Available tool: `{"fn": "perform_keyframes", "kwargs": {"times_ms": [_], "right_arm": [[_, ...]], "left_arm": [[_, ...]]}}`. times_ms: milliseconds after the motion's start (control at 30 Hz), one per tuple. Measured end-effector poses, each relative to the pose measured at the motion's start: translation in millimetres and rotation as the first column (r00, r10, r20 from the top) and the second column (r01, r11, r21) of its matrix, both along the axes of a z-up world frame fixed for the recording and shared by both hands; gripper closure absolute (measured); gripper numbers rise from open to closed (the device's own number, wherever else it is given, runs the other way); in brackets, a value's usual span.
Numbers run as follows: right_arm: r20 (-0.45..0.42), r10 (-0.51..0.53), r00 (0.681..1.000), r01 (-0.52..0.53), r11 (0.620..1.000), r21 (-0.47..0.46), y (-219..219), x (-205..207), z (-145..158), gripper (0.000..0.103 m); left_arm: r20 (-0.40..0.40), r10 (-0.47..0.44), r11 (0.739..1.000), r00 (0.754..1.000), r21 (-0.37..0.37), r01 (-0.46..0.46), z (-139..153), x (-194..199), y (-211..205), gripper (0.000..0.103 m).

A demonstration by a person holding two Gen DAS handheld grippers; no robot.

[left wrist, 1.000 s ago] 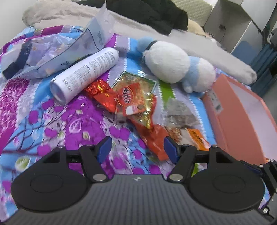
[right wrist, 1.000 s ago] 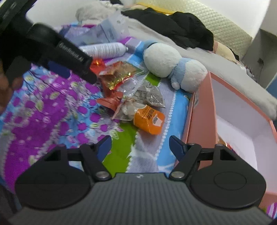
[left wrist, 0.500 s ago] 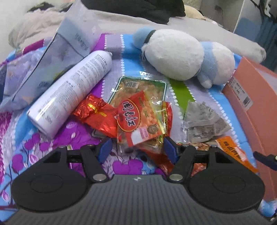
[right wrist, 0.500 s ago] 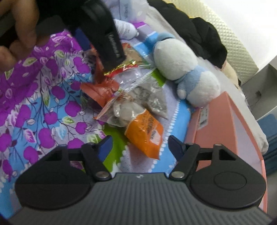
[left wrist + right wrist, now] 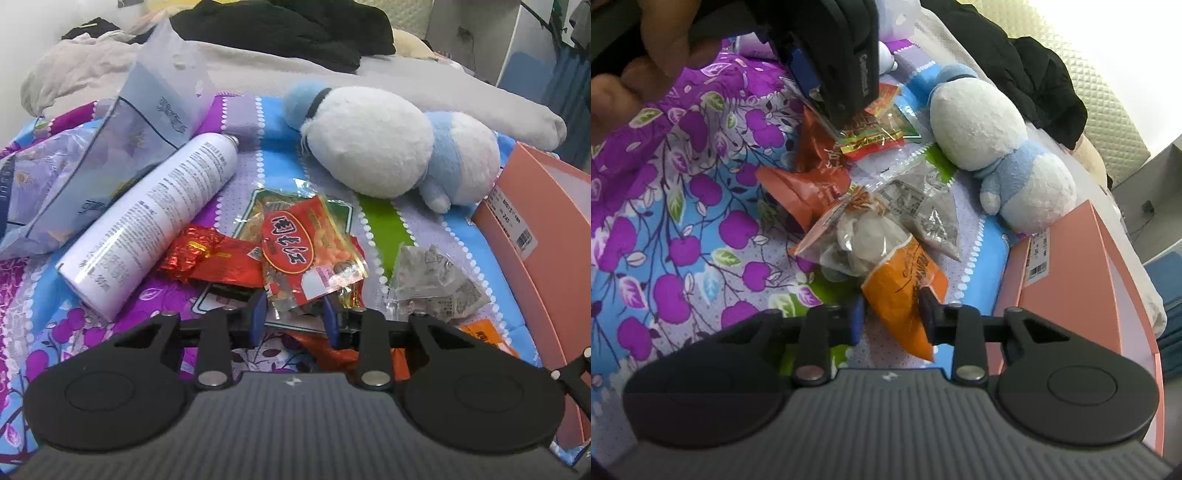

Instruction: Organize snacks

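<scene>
Both tongs have just been closing, the left tongs (image 5: 293,314) pinching the near edge of the red snack packet (image 5: 308,254) and the right tongs (image 5: 891,317) the orange snack bag (image 5: 905,291), so nothing is sorted yet: the pile lies on the bed, the pink box (image 5: 1067,280) sits just right, plush toy (image 5: 391,147) crowding beyond.

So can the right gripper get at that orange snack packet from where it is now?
Probably yes. The right gripper already has the near end of the orange snack packet between its fingers, its jaws having just been closing on it. Nothing lies over that end; the clear-topped part sits farther off, and the pink box stays off to the side.
</scene>
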State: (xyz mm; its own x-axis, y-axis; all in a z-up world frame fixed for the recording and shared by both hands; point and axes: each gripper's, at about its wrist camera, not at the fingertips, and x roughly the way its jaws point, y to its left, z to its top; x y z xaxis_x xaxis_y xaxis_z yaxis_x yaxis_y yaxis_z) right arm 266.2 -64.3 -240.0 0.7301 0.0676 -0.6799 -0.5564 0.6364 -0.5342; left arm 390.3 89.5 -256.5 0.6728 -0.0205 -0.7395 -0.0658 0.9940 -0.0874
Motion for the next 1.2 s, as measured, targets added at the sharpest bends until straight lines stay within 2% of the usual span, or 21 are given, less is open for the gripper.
{"fn": "perform_keyframes", "kwargs": {"times_ms": [167,500,767,1000,1067,1200], "right_arm": [[0.0,-0.012,1.0,0.012,1.0,0.006,-7,-7,5,0.077],[-0.005,-0.02,1.0,0.02,0.999,0.026,-21,-42,19,0.079],[-0.013,-0.04,0.999,0.041,0.998,0.043,-35,-84,28,0.08],[-0.027,-0.046,0.999,0.047,0.998,0.04,-43,-117,26,0.081],[-0.026,-0.053,0.998,0.055,0.997,0.048,-46,-123,26,0.081],[-0.029,-0.06,0.998,0.062,0.996,0.065,-52,-137,25,0.081]], "left_arm": [[0.005,0.018,0.999,1.0,-0.029,-0.018,9,-13,4,0.07],[0.001,0.044,0.996,0.999,-0.075,-0.044,31,-64,4,0.072],[0.011,0.034,0.999,0.999,-0.042,-0.034,50,-116,-6,0.074],[0.0,0.031,0.998,1.0,-0.046,-0.031,57,-158,-10,0.08],[-0.011,0.027,0.998,1.0,-0.048,-0.028,56,-170,-12,0.086],[-0.034,0.037,0.997,0.999,-0.073,-0.04,49,-191,-15,0.088]]}}
